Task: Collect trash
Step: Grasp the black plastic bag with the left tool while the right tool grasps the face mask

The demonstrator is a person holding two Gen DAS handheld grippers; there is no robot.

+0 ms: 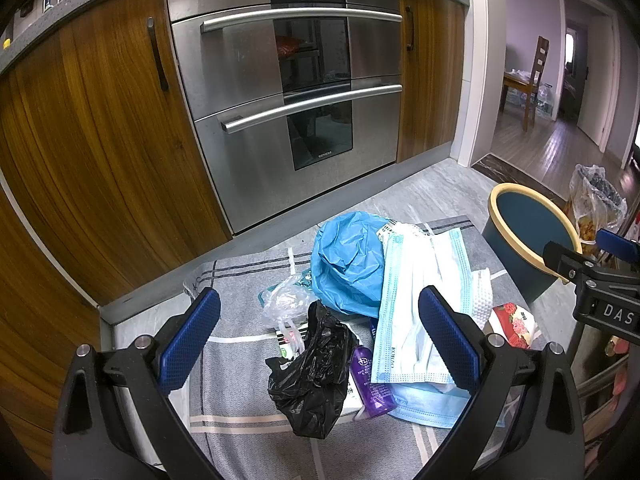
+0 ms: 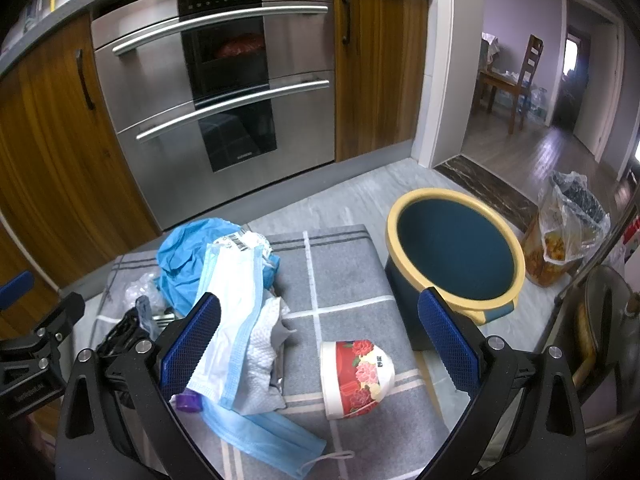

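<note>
Ahead of the claws: a grey cloth (image 2: 344,276) with pale checks, a blue bag (image 1: 348,260), black bag (image 1: 316,376), pale-blue masks (image 1: 420,320), red-flowered cup (image 2: 356,376), purple bottle (image 1: 372,384), teal bin (image 2: 456,256) rimmed yellow.

I am in a home kitchen: a built-in steel oven (image 1: 288,92) sits between wooden cabinet doors (image 1: 92,128), and a doorway shows a dining chair (image 2: 526,80).
</note>
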